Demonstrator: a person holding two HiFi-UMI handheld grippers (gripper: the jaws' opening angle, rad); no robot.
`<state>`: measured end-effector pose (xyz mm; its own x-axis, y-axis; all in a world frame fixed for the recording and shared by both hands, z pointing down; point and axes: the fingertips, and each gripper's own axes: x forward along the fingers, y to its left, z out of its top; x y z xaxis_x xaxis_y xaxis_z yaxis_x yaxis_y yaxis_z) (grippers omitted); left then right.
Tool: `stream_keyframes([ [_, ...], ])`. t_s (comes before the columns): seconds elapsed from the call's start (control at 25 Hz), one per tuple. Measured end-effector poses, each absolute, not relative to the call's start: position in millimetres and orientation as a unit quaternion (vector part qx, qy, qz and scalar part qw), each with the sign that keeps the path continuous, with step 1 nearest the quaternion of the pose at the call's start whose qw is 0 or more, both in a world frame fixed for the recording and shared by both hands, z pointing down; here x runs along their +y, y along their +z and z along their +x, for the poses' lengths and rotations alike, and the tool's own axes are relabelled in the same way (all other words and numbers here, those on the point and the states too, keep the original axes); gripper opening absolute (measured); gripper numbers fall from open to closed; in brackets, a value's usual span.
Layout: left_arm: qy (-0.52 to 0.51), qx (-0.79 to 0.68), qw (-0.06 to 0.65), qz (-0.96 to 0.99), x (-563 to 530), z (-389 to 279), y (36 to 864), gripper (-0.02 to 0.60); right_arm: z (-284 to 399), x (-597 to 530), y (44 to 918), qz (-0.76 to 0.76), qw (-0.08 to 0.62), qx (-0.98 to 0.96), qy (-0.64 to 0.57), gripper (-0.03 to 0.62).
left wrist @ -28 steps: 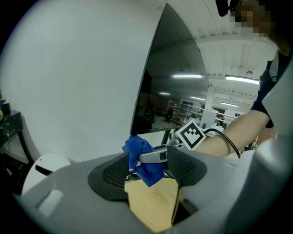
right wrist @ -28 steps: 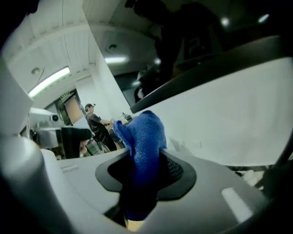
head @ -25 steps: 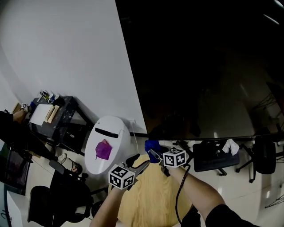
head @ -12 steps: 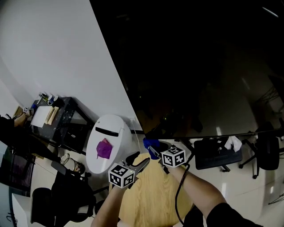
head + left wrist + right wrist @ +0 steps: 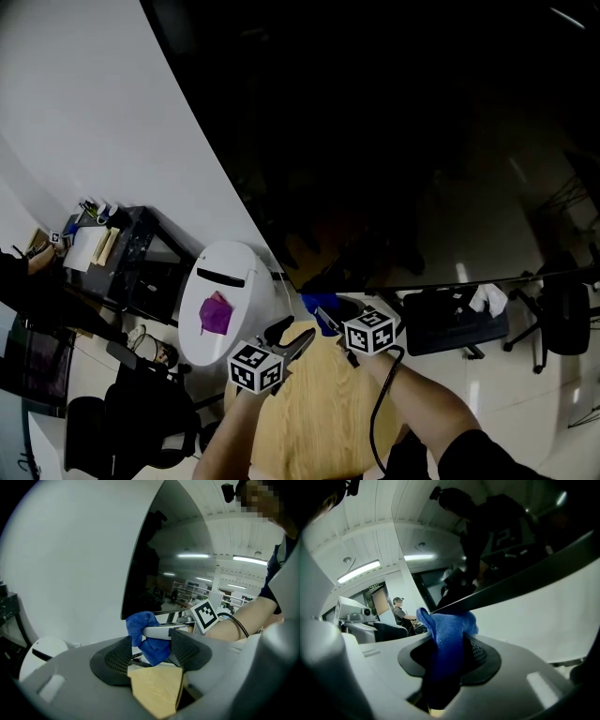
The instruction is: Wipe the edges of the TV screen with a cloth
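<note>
Nearest us, over the wooden surface [image 5: 314,417], our left hand-held gripper [image 5: 289,338] hangs with jaws apart and nothing between them. Just beyond it, our right hand-held gripper [image 5: 326,322] is clenched on the blue cloth [image 5: 313,302], so it is nearer the work. The TV screen [image 5: 403,141] has its lower left corner just above the cloth, and its bottom edge runs off rightward. We cannot tell whether they touch.

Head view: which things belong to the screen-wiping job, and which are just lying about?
In the job: blue cloth, right gripper shut on it, TV screen.
Lying about: white rounded container, wooden table, black side table, office chair, open left gripper.
</note>
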<state>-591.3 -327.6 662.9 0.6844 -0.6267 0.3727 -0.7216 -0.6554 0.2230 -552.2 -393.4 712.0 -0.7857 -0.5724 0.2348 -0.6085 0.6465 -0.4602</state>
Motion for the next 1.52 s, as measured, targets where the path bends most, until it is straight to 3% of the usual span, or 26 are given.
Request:
stream_keyframes([
  [1.52, 0.132, -0.299, 0.188, 0.926, -330, -325, 674, 0.252, -284, -380, 701, 0.375, 0.025, -0.893, 0.249, 0.137],
])
